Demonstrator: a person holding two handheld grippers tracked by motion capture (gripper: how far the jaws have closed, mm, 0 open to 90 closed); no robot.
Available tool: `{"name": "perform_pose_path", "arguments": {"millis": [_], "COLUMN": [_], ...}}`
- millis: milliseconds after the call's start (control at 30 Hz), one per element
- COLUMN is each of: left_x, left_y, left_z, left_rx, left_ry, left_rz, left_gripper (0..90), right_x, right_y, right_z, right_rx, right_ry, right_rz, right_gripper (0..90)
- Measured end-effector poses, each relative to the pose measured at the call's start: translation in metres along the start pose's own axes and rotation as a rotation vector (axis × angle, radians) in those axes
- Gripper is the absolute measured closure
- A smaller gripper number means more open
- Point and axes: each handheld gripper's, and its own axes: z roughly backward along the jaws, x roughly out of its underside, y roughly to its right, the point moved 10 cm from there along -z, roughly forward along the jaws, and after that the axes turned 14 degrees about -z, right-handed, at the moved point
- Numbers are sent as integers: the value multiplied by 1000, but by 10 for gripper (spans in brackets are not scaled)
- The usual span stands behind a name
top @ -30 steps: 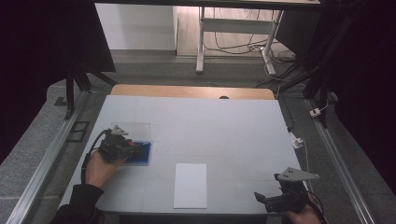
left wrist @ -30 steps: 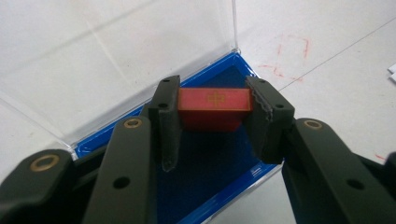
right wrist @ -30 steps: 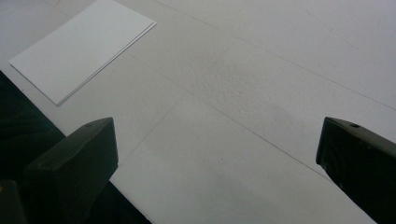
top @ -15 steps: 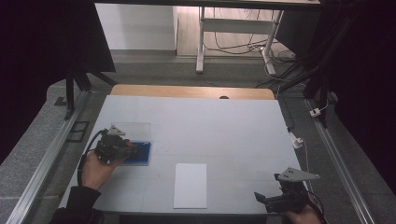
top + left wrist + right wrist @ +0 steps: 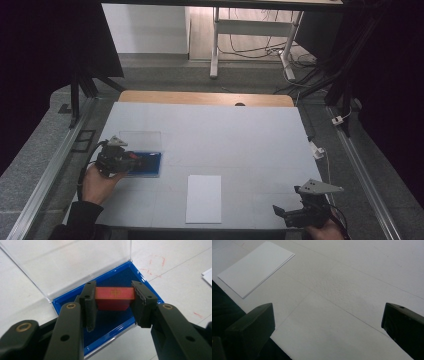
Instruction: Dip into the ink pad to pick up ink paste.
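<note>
A blue tray-like case (image 5: 140, 281) with an open clear lid (image 5: 62, 262) lies at the table's left; in the high view the blue case (image 5: 150, 165) sits just right of my left gripper (image 5: 131, 161). A red block (image 5: 114, 298) with a small gold mark is held over the case's blue inside, and my left gripper (image 5: 113, 305) is shut on it, pads pressing both ends. My right gripper (image 5: 280, 212) rests at the table's front right edge, its jaws wide apart over bare tabletop, as the right gripper (image 5: 327, 322) view shows.
A white sheet of paper (image 5: 204, 198) lies near the front middle of the white table (image 5: 225, 135); the same paper (image 5: 254, 267) appears at upper left in the right gripper view. Faint red marks (image 5: 155, 262) stain the tabletop beside the case. Metal rails flank the table.
My left hand and gripper have shifted slightly at the blue case. The right gripper has not moved.
</note>
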Motion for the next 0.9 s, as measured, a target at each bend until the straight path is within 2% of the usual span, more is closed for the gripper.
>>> {"name": "perform_pose_path", "arguments": {"millis": [400, 500, 633, 833, 900], "left_x": [7, 9, 10, 11, 11], "left_y": [-3, -2, -2, -3, -2], "left_z": [-10, -12, -13, -15, -15], "left_rx": [-2, -7, -13, 16, 4], "left_ry": [-34, -59, -59, -28, -30], "left_rz": [0, -16, -27, 21, 7], "left_gripper": [582, 581, 582, 583, 584], "right_x": [1, 1, 1, 1, 1], "right_y": [-1, -1, -1, -1, -1], "right_z": [-1, -1, -1, -1, -1], "right_rx": [-3, -2, -2, -2, -2], "right_ry": [-5, -6, -6, -8, -9], "right_rz": [8, 9, 10, 13, 17], "right_gripper": [0, 0, 0, 0, 0]}}
